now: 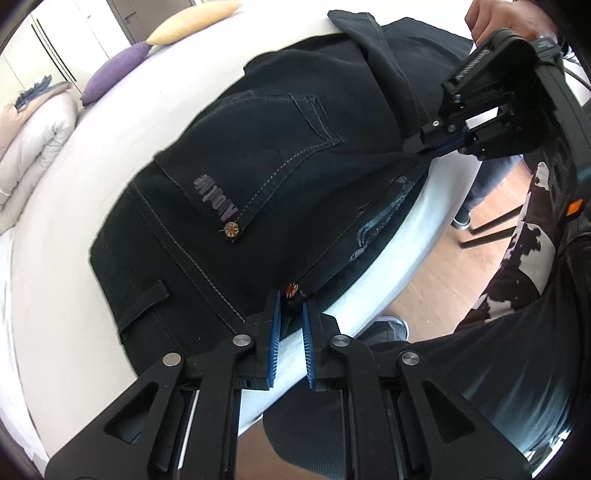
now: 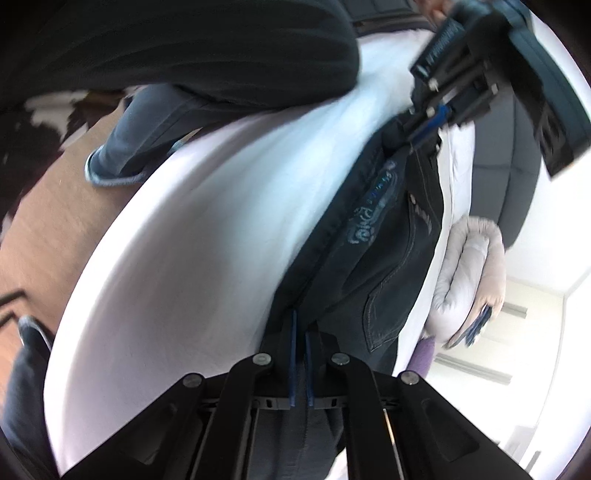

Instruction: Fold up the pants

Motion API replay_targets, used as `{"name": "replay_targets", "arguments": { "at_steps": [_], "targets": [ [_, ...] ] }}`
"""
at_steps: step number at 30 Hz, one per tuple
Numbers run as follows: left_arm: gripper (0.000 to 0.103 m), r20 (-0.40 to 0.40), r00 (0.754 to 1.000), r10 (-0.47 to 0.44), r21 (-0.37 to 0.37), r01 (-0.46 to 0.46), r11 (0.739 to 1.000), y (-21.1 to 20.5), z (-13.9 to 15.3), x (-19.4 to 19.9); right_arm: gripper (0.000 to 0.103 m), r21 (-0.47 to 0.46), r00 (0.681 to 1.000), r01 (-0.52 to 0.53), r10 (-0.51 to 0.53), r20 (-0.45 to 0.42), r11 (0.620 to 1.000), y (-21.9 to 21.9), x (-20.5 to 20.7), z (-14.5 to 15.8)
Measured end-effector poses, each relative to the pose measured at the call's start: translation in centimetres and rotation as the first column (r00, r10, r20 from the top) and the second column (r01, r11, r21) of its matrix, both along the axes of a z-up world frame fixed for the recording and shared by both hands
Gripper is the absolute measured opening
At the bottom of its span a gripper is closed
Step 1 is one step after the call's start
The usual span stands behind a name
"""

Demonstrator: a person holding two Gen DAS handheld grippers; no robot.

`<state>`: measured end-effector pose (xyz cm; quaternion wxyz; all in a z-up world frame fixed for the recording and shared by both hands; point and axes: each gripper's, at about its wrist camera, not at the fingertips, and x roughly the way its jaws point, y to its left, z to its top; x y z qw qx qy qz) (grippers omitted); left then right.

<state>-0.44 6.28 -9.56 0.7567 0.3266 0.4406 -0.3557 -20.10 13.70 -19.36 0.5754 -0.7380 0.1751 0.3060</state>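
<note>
Black jeans (image 1: 258,155) lie folded on a white bed (image 1: 74,240), back pocket and stitched logo facing up, one long edge along the mattress side. My left gripper (image 1: 290,301) pinches the waistband corner by a copper rivet (image 1: 291,291); its blue pads (image 1: 274,328) stand slightly apart with the cloth between the tips. My right gripper (image 1: 417,147) pinches the same long edge farther along, held by a hand. In the right wrist view its fingers (image 2: 300,325) close on dark fabric of the jeans (image 2: 376,236), and the left gripper (image 2: 424,133) grips the far end.
A purple pillow (image 1: 114,72), a cream pillow (image 1: 195,20) and a folded pale duvet (image 1: 33,129) lie at the head of the bed. Beside the bed are a wooden floor (image 1: 436,266), a cow-pattern rug (image 1: 524,236), dark chair legs (image 1: 487,229) and the person's legs.
</note>
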Motion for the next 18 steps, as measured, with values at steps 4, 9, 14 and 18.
{"name": "replay_targets", "arguments": {
  "at_steps": [4,9,14,18],
  "targets": [
    [0.012,0.039,0.998,0.047,-0.024,-0.046,0.999,0.9,2.9,-0.7,0.007,0.04,0.999,0.042,-0.043,0.014,0.998,0.4,0.3,0.0],
    [0.011,0.044,0.986,0.159,-0.244,-0.144,0.959,0.6,7.4,0.1,0.008,0.068,0.996,0.064,-0.068,0.056,0.996,1.1,0.2,-0.7],
    [0.012,0.003,0.966,0.258,-0.247,-0.25,0.936,-4.5,4.6,3.2,0.055,0.234,0.972,0.139,-0.178,0.153,0.962,1.6,-0.4,0.3],
    [0.011,-0.181,0.917,0.356,-0.184,-0.388,0.903,-7.7,-1.6,5.9,0.102,0.519,0.936,0.312,-0.351,-0.025,0.796,-0.9,-0.6,5.2]
  ]
}}
